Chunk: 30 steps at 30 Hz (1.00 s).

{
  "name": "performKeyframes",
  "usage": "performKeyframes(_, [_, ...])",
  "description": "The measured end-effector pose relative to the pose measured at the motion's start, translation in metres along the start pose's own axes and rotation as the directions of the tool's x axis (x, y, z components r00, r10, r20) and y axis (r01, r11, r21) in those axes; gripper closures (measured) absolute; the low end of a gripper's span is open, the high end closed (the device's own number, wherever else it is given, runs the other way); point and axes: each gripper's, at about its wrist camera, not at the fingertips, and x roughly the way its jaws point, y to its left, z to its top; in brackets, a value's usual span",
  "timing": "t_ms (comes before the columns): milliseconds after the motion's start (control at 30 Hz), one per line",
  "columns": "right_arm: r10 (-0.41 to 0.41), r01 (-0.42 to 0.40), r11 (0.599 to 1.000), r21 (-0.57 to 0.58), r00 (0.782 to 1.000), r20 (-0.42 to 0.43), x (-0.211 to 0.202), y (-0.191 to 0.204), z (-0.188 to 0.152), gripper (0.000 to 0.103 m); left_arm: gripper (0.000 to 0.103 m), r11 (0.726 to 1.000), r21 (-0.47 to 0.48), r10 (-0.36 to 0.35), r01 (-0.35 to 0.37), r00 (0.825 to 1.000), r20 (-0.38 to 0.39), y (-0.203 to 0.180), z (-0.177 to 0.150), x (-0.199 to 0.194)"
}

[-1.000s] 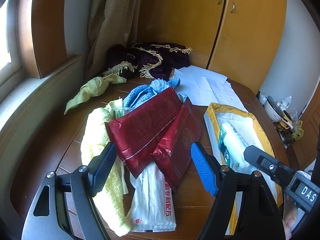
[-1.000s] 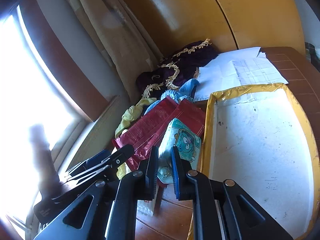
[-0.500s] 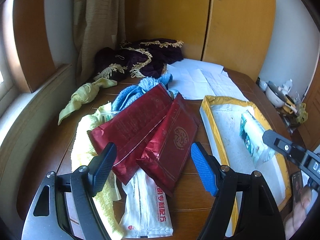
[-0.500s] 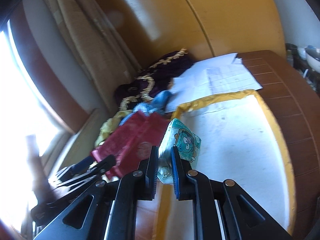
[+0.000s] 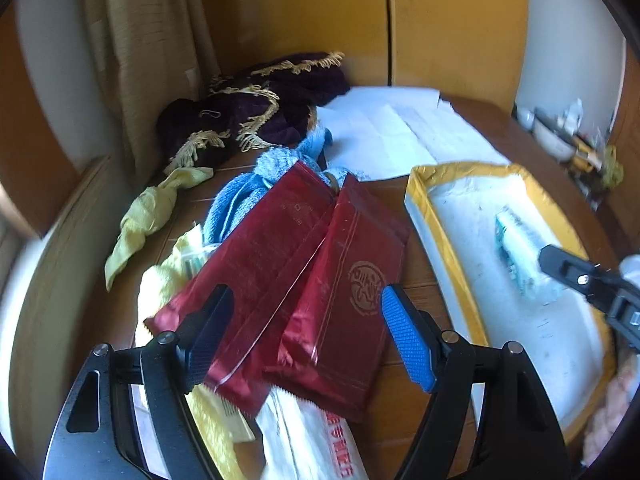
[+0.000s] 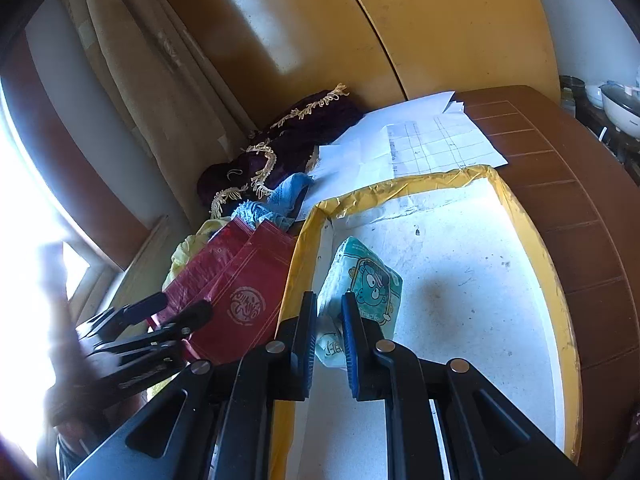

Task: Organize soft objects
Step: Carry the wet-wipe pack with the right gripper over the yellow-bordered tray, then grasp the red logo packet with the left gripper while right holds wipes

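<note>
Right gripper [image 6: 328,330] clamping teal tissue pack [image 6: 360,288] over yellow-rimmed tray [image 6: 532,240]; left gripper [image 5: 306,334] gaping above red pouches [image 5: 304,280] beside tray. Risk: pinched soft corner slipping, pack dropping outside rim

Glossy red foil packets [image 5: 320,280], fuzzy blue terry towel [image 5: 240,200], matt white foam tray [image 6: 460,280] on polished wood table [image 6: 580,200]
</note>
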Motion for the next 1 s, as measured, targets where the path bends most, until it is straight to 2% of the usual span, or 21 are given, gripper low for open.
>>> performKeyframes(133, [0.003,-0.003,1.0,-0.004,1.0,-0.006,0.001,0.0,-0.001,0.09,0.027,0.997,0.078,-0.012,0.017,0.998,-0.057,-0.014,0.003,0.02])
performKeyframes(300, [0.003,-0.003,1.0,-0.015,1.0,-0.011,0.002,0.001,-0.001,0.09,0.027,0.978,0.201,0.068,-0.052,0.995,-0.072,-0.035,-0.006,0.036])
performKeyframes(400, [0.004,-0.004,1.0,-0.017,1.0,-0.012,0.003,0.001,0.0,0.09,0.027,0.965,0.243,0.111,-0.094,0.992,-0.056,-0.039,-0.012,0.039])
performKeyframes(467, [0.004,-0.005,1.0,-0.016,1.0,-0.013,0.003,0.0,0.001,0.09,0.037,0.967,0.244,0.092,-0.077,0.994,-0.052,-0.039,-0.014,0.037])
performKeyframes(500, [0.005,-0.005,1.0,-0.017,1.0,-0.014,0.003,0.0,0.001,0.09,0.046,0.966,0.251,0.084,-0.069,0.995,-0.05,-0.041,-0.016,0.036])
performKeyframes(600, [0.004,-0.004,1.0,-0.014,1.0,-0.013,0.003,0.0,0.001,0.09,0.054,0.956,0.275,0.109,-0.099,0.994,-0.021,-0.047,-0.021,0.032])
performKeyframes(667, [0.004,-0.004,1.0,-0.014,1.0,-0.013,0.003,-0.001,0.001,0.09,0.064,0.957,0.266,0.117,-0.113,0.993,0.001,-0.047,-0.023,0.029])
performKeyframes(733, [0.004,-0.005,1.0,-0.016,1.0,-0.014,0.003,-0.001,0.002,0.09,0.078,0.966,0.233,0.113,-0.116,0.993,0.026,-0.042,-0.022,0.021])
performKeyframes(933, [0.001,-0.001,1.0,-0.018,1.0,-0.018,0.002,-0.003,0.003,0.09,0.091,0.994,0.111,0.021,-0.024,0.999,0.025,-0.025,-0.02,0.006])
performKeyframes(1000, [-0.005,0.004,1.0,-0.016,1.0,-0.019,0.002,-0.003,0.003,0.09,0.093,0.997,0.062,-0.038,0.037,0.999,0.022,-0.017,-0.02,-0.001])
